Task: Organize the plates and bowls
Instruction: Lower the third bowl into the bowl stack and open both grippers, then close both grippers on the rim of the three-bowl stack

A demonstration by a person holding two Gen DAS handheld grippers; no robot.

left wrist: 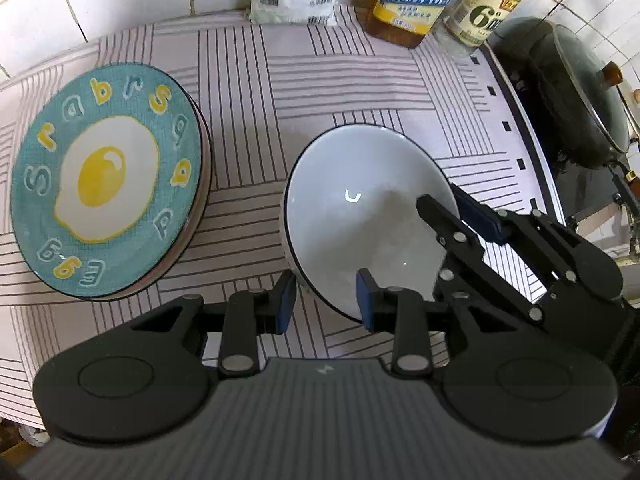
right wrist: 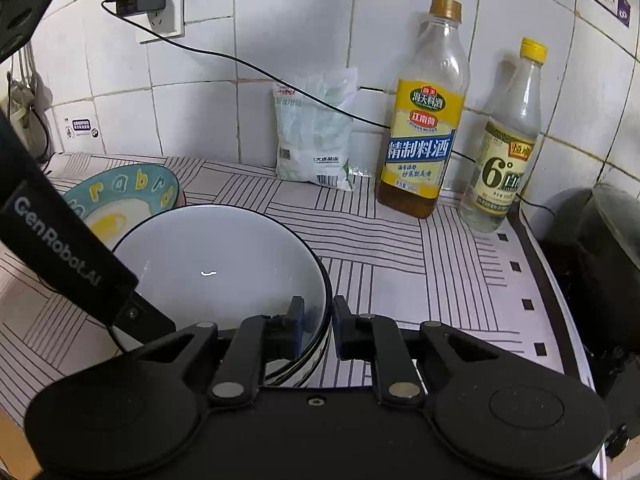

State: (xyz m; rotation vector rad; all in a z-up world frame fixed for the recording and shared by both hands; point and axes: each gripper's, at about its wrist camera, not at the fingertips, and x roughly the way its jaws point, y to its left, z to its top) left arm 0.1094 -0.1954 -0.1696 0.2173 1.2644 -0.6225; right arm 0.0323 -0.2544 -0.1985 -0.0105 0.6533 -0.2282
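The left gripper straddles the near rim of the white bowl, its pads standing clear of it. The right gripper straddles the rim opposite, also slightly parted. The bowl rests on a striped cloth beside stacked plates, the top one an egg-print. Behind, against white tiles, stand a salt bag and two bottles.

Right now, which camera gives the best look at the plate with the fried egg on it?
The left wrist view: the egg plate shows whole, on top of a stack. In the right wrist view the white bowl and the left gripper's body hide part of it.
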